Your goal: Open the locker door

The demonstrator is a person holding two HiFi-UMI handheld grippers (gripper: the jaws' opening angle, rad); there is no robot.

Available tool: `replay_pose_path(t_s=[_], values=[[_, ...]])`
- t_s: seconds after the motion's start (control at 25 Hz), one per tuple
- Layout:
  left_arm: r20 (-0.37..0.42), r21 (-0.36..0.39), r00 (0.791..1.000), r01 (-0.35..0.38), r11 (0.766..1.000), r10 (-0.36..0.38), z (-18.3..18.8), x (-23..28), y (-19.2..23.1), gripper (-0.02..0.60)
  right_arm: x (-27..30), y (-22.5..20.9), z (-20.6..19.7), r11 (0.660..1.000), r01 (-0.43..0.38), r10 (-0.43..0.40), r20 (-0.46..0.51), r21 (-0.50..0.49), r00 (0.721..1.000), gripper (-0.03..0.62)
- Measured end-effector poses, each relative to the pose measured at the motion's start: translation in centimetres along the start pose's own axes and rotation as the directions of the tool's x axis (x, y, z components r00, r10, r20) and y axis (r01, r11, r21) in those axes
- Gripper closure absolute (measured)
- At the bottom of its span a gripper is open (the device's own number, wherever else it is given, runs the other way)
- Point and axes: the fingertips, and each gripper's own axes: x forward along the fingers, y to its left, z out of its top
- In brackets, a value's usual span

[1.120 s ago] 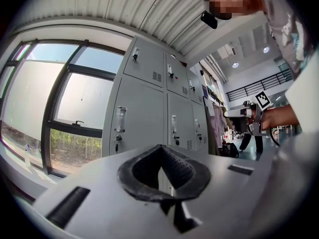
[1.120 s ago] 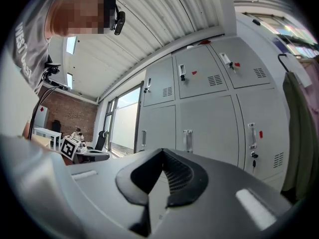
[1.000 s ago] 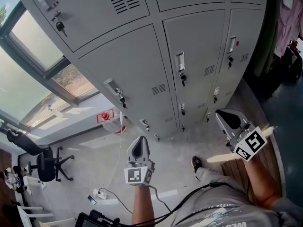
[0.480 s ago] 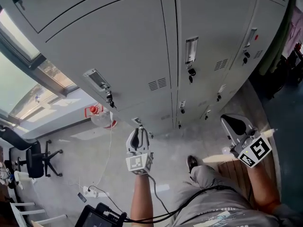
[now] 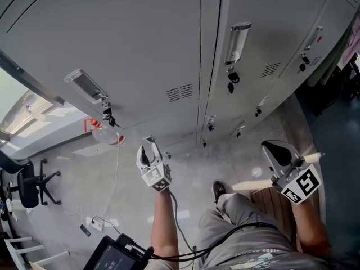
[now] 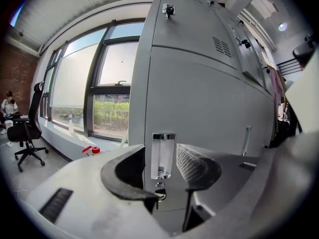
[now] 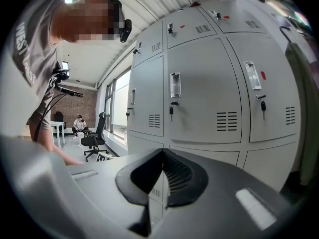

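- Grey painted sheet-steel locker bank [image 5: 140,38]: flat, smooth doors with thin seams, each with a small block of louvre slots [image 5: 181,92]. It fills the far side, and all the doors look shut.
- Target, as I judge it: the locker door [image 6: 209,113] in the leftmost column, low row, straight ahead of the left gripper and flush in its frame. The task is at the approach and line-up stage, with nothing gripped yet.
- Left gripper [image 5: 147,149]: a white moulded body with black curved jaws, one pad cross-hatched.
  - The jaws have just been opening and now stand spread wide.
  - The handle shows in the gap between them but lies beyond the pads, with no contact.
- Right gripper [image 5: 271,148]: same build, jaws pressed together on nothing. It sits idle at the near right, well apart from the target.
- Pull handle [image 6: 163,153]: a tall, narrow rectangle with a polished chrome cap and a glossy body, set close to the door's left edge.
- Key [image 6: 159,194]: small and dark, sitting in the lock cylinder just below the handle.
- Next move: push the left gripper forward until the pads straddle the handle, then close on it firmly, since polished metal is likely to be slippery.
- Then pull outward on an arc. With the handle at the left edge, the hinge is probably on the right.
- I cannot tell whether the door is locked, so the key may need a turn first.
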Motion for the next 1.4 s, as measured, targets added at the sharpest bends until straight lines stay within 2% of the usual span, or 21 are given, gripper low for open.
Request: replay_pose_path(t_s=[0.32,0.44,0.56,0.64,0.8,1.4], values=[[-0.043,-0.011,0.994,-0.103,0.995,0.103,-3.3,2.3,1.3,0.399,0.9,-1.2,-2.3,1.000,-0.002,0.002,-0.041,0.019,0.999,0.599],[-0.051,-0.023,0.989,-0.140,0.990,0.139,-3.5,2.9,1.5,0.399,1.2,-1.4,-2.8,1.000,-0.004,0.005,-0.050,0.023,0.999,0.599],[-0.071,-0.048,0.979,-0.192,0.980,0.189,-3.6,3.4,2.1,0.436,1.4,-1.6,-3.3,1.000,-0.006,0.008,-0.059,0.031,0.998,0.599],[-0.082,-0.057,0.974,-0.215,0.975,0.210,-3.6,3.6,2.3,0.434,1.5,-1.7,-3.4,0.999,-0.010,0.012,-0.065,0.033,0.998,0.599],[-0.091,-0.065,0.974,-0.213,0.975,0.207,-3.6,3.4,1.9,0.469,1.7,-1.8,-3.4,0.999,-0.012,0.015,-0.072,0.038,0.997,0.599],[-0.105,-0.050,0.980,-0.177,0.983,0.171,-4.4,0.2,1.3,0.465,2.1,-0.7,-3.2,0.999,-0.025,0.027,-0.055,0.048,0.998,0.599]])
